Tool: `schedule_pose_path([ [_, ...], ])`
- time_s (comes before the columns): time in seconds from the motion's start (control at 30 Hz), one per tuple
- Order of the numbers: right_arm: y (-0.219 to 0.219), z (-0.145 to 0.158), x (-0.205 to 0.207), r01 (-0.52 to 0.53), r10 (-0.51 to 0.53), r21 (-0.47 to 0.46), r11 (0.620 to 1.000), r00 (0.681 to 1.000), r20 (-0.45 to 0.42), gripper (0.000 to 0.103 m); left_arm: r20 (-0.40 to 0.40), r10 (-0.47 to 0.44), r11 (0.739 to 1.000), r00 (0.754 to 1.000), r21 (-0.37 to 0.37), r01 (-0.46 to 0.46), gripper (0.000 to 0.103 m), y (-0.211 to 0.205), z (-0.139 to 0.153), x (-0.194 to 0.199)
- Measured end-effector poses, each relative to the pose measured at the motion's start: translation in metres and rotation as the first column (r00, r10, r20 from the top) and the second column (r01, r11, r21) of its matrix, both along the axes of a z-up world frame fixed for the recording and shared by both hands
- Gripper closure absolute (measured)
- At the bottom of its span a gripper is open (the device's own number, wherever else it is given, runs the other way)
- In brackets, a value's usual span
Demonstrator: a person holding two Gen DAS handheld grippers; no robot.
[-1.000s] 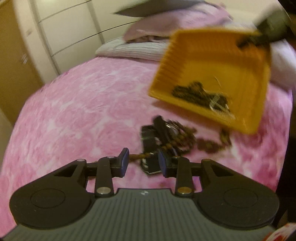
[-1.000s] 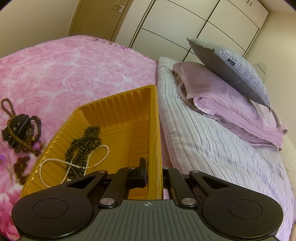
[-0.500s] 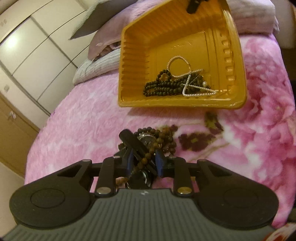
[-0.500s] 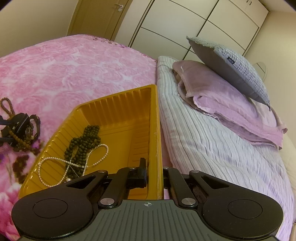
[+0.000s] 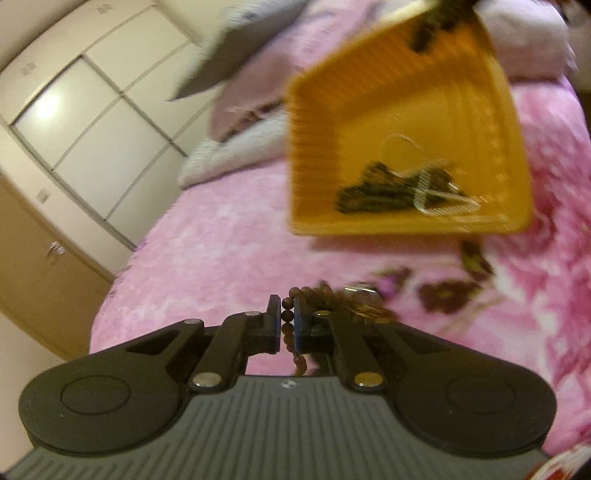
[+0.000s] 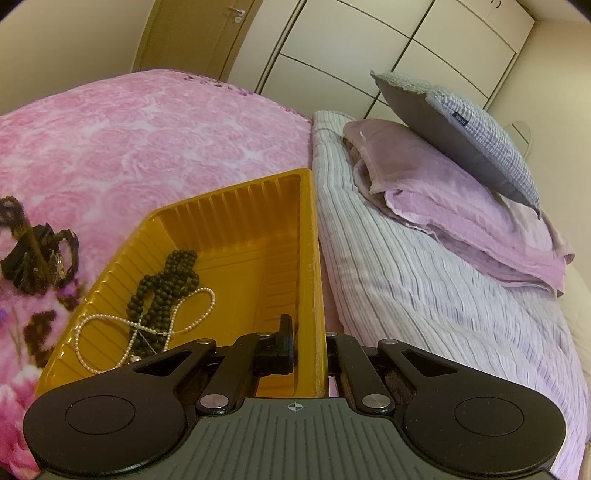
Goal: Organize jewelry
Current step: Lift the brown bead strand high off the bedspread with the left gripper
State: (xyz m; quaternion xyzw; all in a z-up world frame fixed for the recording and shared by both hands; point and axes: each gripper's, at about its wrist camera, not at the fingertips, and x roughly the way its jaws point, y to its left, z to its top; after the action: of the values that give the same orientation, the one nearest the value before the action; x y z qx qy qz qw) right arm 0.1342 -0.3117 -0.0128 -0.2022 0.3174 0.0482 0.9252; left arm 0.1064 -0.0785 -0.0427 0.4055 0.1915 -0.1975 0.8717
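Note:
My left gripper [image 5: 287, 319] is low over the pink blanket, its jaws closing on a strand of brown wooden beads [image 5: 287, 314] that the pads pinch. The rest of that strand lies in a small jewelry pile [image 5: 347, 301] just right of the fingertips. Beyond it is an orange plastic tray [image 5: 406, 110], which holds a dark bead necklace [image 6: 162, 284] and a white pearl necklace [image 6: 122, 323]. My right gripper [image 6: 308, 332] is shut on the tray's [image 6: 236, 221] near right rim. The pile [image 6: 37, 258] shows blurred at the left edge of the right wrist view.
The pink flowered blanket [image 6: 147, 129] covers the bed. A striped pillow [image 6: 424, 277], a folded lilac blanket [image 6: 461, 206] and a grey cushion [image 6: 461, 133] lie to the tray's right. White wardrobe doors [image 5: 92, 129] and a wooden door [image 6: 192, 33] stand behind the bed.
The left gripper's jaws closed from wide apart onto the brown bead strand while the gripper rolled and shifted. The right gripper and the tray have stayed put.

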Motion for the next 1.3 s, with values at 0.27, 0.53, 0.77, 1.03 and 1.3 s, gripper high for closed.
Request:
schedule_pose_path([
  [0.27,0.003,0.003,0.002,0.000,0.000,-0.006,1.000,1.000,0.003,0.100,0.084,0.121,0.987,0.989,-0.115,-0.111,0.097,0.048,0.062,0.009],
  [0.53,0.008,0.006,0.003,-0.005,0.005,-0.017,1.000,1.000,0.008,0.099,0.113,0.208,0.965,0.971,-0.184,-0.186,0.097,0.085,0.099,0.013],
  [0.77,0.010,0.006,0.003,-0.007,0.008,-0.021,1.000,1.000,0.010,0.099,0.084,0.200,0.957,0.976,-0.230,-0.177,0.097,0.099,0.122,0.017],
  [1.03,0.010,0.006,0.003,-0.008,0.008,-0.020,1.000,1.000,0.011,0.099,0.052,0.159,0.945,0.986,-0.296,-0.137,0.097,0.095,0.148,0.023],
  [1.3,0.010,0.006,0.003,-0.008,0.008,-0.021,1.000,1.000,0.011,0.099,0.050,0.114,0.941,0.992,-0.327,-0.092,0.097,0.079,0.164,0.030],
])
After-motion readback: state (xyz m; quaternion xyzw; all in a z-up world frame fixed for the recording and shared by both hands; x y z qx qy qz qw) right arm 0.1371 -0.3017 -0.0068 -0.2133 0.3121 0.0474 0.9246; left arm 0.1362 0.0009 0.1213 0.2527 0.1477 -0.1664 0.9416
